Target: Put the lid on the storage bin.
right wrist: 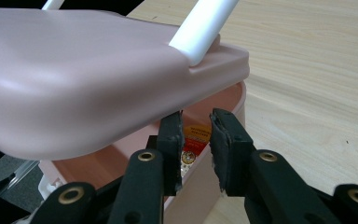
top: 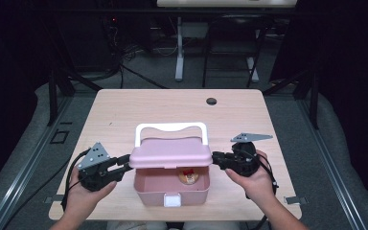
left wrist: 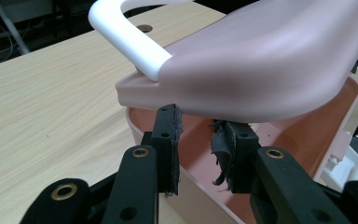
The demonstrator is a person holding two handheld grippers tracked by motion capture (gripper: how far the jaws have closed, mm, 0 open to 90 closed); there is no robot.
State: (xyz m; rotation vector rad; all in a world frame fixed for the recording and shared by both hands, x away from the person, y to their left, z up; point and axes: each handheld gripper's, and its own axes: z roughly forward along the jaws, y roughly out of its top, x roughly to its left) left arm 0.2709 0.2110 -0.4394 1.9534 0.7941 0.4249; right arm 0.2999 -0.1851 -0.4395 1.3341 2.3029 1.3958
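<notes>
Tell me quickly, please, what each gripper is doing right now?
Left gripper: open, jaws under the pink lid, not clamping it.
Right gripper: open, jaws under the lid's other end.

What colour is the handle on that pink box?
White; the handle shows best in the left gripper view.

Right gripper (right wrist: 196, 144): two black jaws rise from the bottom edge, a narrow gap between them, tips just under the near edge of a pink lid (right wrist: 84, 74). Lid raised above a pink box (right wrist: 121, 165), tilted. White handle (right wrist: 205, 28) runs up from the lid's corner. Inside the box, seen between the jaws, a round item with a red and yellow label (right wrist: 196, 135). Light wooden table (right wrist: 307, 79) behind, to the right.
</notes>
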